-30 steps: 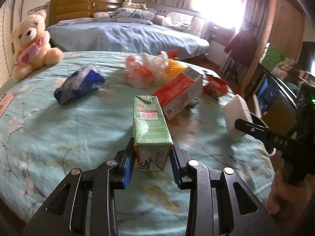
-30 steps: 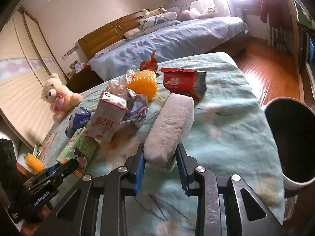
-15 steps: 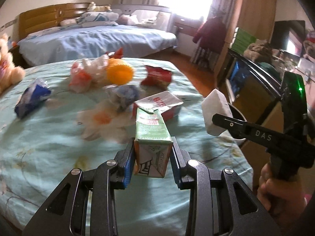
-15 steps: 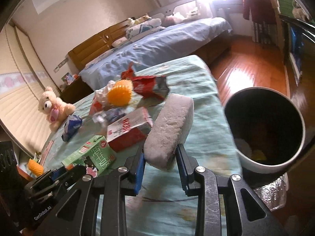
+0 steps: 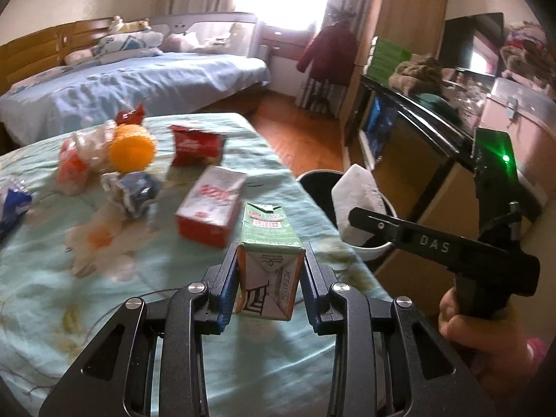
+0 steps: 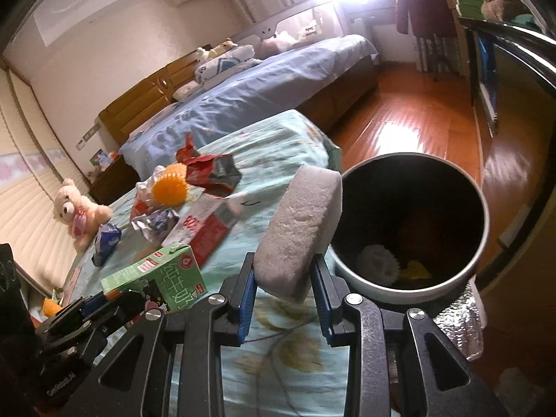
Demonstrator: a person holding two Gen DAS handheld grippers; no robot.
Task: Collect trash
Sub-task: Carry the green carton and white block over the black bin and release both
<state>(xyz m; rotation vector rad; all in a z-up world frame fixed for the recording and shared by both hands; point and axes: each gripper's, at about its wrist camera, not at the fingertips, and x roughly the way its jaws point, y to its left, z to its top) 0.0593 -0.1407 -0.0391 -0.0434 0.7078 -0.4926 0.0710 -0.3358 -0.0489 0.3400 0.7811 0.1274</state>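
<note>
My left gripper (image 5: 267,288) is shut on a green drink carton (image 5: 269,243), held above the bed's edge; the carton also shows in the right wrist view (image 6: 163,274). My right gripper (image 6: 283,288) is shut on a white sponge block (image 6: 299,222), held beside the rim of the round trash bin (image 6: 483,239); the sponge also shows in the left wrist view (image 5: 356,201) over the bin (image 5: 312,179). The bin holds a white wad and a yellow scrap.
On the teal bedspread (image 5: 69,295) lie a red-white carton (image 5: 212,205), a red wrapper (image 5: 196,146), an orange spiky ball (image 5: 130,146), crumpled wrappers (image 5: 132,191) and a blue bag (image 6: 106,241). A teddy bear (image 6: 78,212) sits far left. A dark cabinet (image 5: 417,146) stands right.
Both grippers have swung right toward the bin with their loads. The sponge now sits at the bin's rim, and the green carton has left the middle of the bed.
</note>
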